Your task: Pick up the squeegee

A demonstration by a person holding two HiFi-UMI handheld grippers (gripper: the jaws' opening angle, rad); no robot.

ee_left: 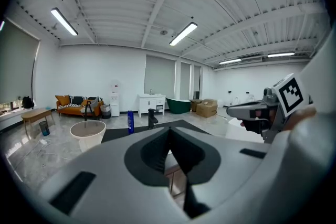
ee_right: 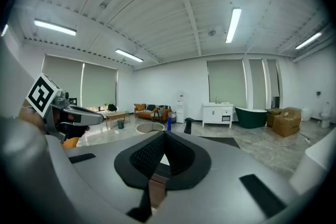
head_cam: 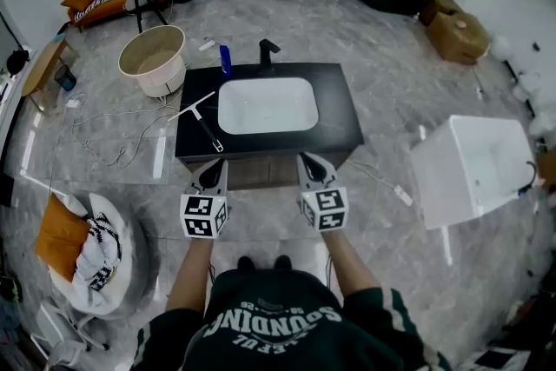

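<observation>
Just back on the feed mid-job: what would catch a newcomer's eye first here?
The white sink set in a black counter fills the centre of the head view, with the squeegee lying at the counter's left end. Just in front of the counter, the left tongs and right tongs are held side by side, both shut and empty.

Your head camera looks steeply down over the black vanity counter (head_cam: 334, 113), close ahead. Your gripper views sit low, side by side, facing level across the room. Both share the orange sofa (ee_left: 73, 104) and white cabinet (ee_left: 151, 104).
</observation>
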